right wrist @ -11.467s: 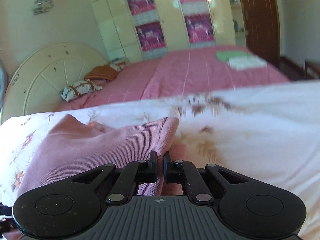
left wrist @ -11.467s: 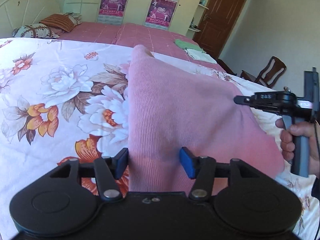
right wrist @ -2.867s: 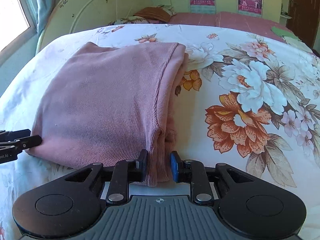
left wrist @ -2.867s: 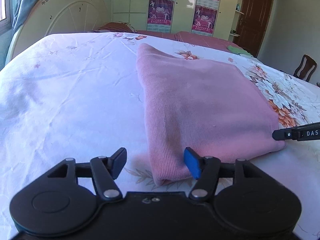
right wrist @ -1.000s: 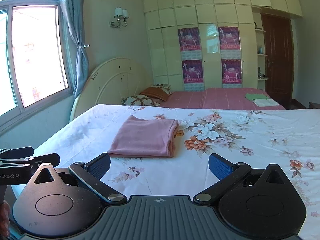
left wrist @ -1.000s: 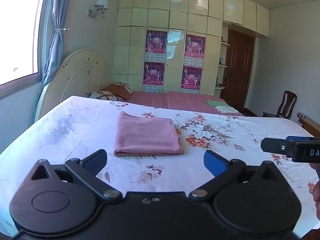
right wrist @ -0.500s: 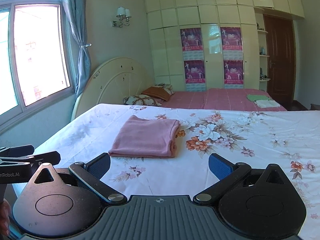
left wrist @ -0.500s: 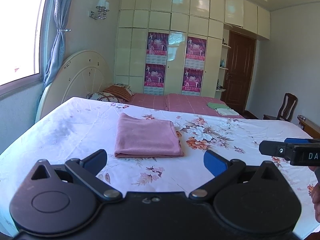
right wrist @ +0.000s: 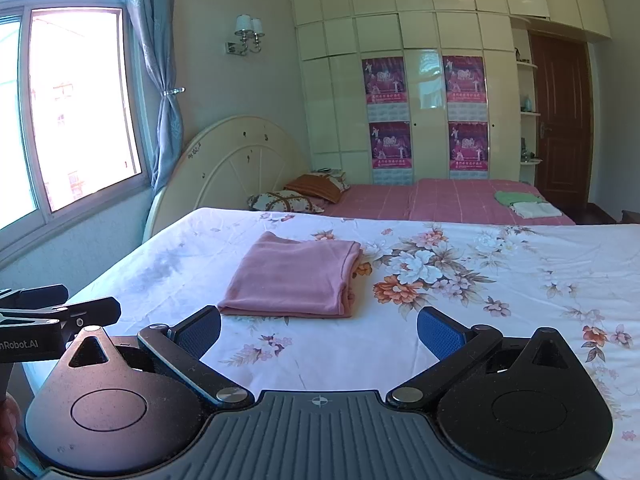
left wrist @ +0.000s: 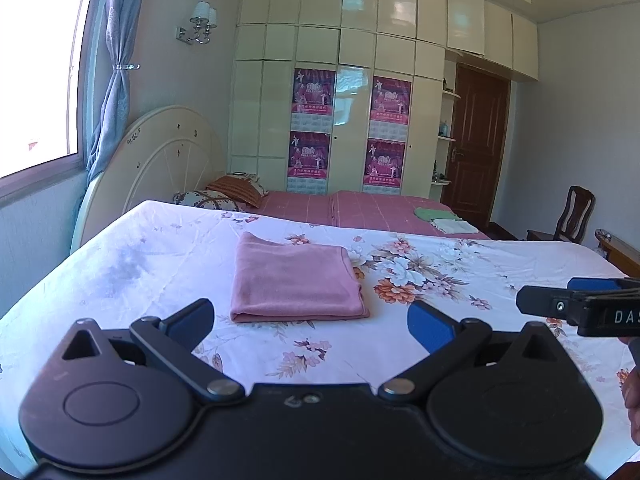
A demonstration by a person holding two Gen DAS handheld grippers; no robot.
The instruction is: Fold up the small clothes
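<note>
A: Fig. legend, both wrist views. Where's the garment?

B: Folded pink garment (left wrist: 296, 280) lies flat on the floral bedsheet (left wrist: 440, 280), approx. mid-bed, w/ its folded edge toward the cameras. In the right wrist view the same garment (right wrist: 294, 278) shows stacked layer edges on its right side, next to an orange flower print.

A: Left tool?

B: Left tool (left wrist: 310, 322) has jaws spread wide, blue pads apart, nothing between them. It is held back from the bed's near edge, well apart from the garment. Its side profile also enters the right wrist view at the left margin (right wrist: 56, 316).

A: Right tool?

B: Right tool (right wrist: 318, 330) likewise wide apart and empty, aimed at the garment, not touching it. In the left wrist view it appears at the right margin (left wrist: 576, 306), w/ part of a hand (left wrist: 632, 404) below it.

A: Background?

B: A second bed w/ a pink checked cover (left wrist: 372, 208) behind the first; on it, pillows (left wrist: 224, 196) at the head end and a small green-and-white pile of folded cloth (left wrist: 444, 220) toward the door end. Round cream headboard (left wrist: 168, 168), wardrobe w/ four posters (left wrist: 348, 128), brown door (left wrist: 476, 144), wooden chair (left wrist: 568, 216), window w/ blue curtain (right wrist: 160, 80), wall lamp (right wrist: 248, 36).
</note>
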